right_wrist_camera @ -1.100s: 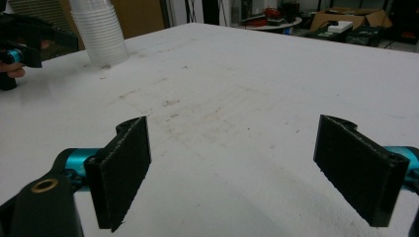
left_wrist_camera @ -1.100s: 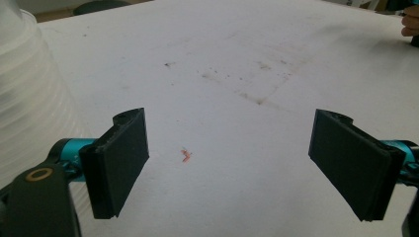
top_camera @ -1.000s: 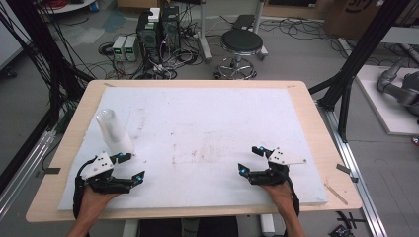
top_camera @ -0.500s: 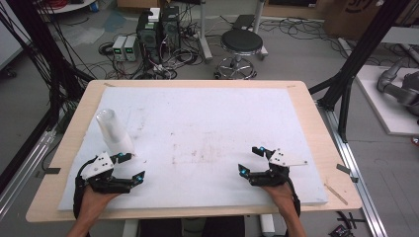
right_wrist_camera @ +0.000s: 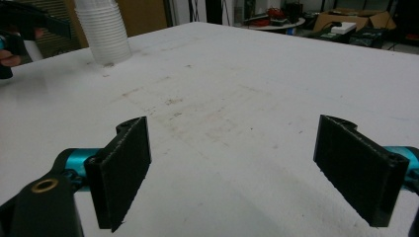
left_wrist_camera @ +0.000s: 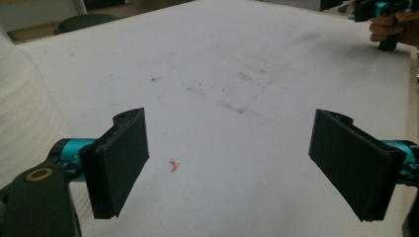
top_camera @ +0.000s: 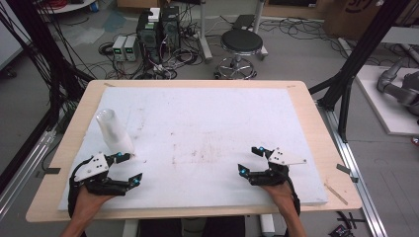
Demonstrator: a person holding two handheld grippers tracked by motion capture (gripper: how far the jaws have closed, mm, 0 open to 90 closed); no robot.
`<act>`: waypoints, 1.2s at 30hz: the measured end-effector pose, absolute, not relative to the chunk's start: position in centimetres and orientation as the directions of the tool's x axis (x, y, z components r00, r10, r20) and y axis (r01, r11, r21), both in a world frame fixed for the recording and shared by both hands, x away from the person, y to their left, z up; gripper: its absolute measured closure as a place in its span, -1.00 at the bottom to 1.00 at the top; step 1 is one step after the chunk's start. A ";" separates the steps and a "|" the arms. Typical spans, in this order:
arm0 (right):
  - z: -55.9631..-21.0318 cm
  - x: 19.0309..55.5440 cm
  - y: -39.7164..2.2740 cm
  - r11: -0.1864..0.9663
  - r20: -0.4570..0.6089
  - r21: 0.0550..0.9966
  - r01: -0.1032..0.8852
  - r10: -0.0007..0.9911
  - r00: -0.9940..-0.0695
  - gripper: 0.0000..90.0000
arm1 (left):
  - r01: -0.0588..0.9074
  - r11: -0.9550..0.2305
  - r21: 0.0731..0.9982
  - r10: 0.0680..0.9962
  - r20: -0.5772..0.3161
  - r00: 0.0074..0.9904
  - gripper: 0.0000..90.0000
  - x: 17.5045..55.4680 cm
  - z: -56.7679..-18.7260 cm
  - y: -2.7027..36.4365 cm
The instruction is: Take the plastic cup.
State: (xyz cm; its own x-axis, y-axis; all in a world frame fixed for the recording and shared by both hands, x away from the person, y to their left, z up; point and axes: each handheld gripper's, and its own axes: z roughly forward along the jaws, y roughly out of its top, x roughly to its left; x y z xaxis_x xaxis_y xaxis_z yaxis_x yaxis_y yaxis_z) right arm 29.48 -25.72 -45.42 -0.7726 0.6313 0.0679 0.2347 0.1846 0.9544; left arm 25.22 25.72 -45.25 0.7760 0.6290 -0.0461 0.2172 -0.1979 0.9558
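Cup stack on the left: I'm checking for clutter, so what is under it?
The cup stack stands on the white board, by the left gripper. Its base hides the board right beneath it.

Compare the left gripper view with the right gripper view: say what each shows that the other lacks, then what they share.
Left gripper view alone: a small red mark on the white board between the open jaws, and the cup stack as a blur at the left edge. Right gripper view alone: the stack of white cups standing upright, with boxes and clutter behind the table. Both: the stained white board, open empty jaws, and the other hand's gripper at a top corner.
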 end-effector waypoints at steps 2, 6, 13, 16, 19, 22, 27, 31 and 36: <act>-45.4 29.6 -25.8 0.184 0.071 0.954 0.238 0.632 -0.772 -0.69 | 0.210 -0.194 0.958 0.621 -0.046 0.783 -0.66 25.0 -45.0 25.9; -45.4 29.6 -25.8 0.183 0.074 0.953 0.242 0.634 -0.770 -0.69 | 0.181 -0.160 0.970 0.612 -0.046 0.790 -0.65 24.1 -43.4 26.8; -45.4 29.7 -25.8 0.182 0.079 0.952 0.248 0.635 -0.769 -0.69 | 0.145 -0.127 0.981 0.610 -0.038 0.792 -0.66 23.8 -40.7 28.6; -45.4 29.8 -25.8 0.184 0.077 0.952 0.246 0.633 -0.770 -0.69 | 0.126 -0.122 0.985 0.614 -0.025 0.789 -0.66 23.8 -39.2 29.5; -45.4 29.8 -25.8 0.181 0.087 0.949 0.257 0.634 -0.768 -0.69 | 0.106 -0.112 0.988 0.620 -0.014 0.785 -0.66 24.1 -37.8 30.6; -45.4 29.8 -25.8 0.182 0.088 0.949 0.259 0.634 -0.768 -0.68 | 0.091 -0.105 0.990 0.634 -0.004 0.773 -0.67 24.4 -37.0 31.3; -45.4 29.7 -25.7 0.182 0.086 0.949 0.258 0.637 -0.766 -0.69 | 0.088 -0.094 0.992 0.661 -0.004 0.751 -0.71 25.9 -35.8 33.5; -45.4 29.8 -25.7 0.183 0.090 0.947 0.265 0.639 -0.764 -0.69 | 0.101 -0.107 0.989 0.658 -0.006 0.753 -0.72 27.4 -35.2 34.3; -45.4 29.9 -25.6 0.188 0.094 0.942 0.276 0.644 -0.759 -0.69 | 0.105 -0.127 0.986 0.650 0.003 0.760 -0.72 29.2 -34.6 34.7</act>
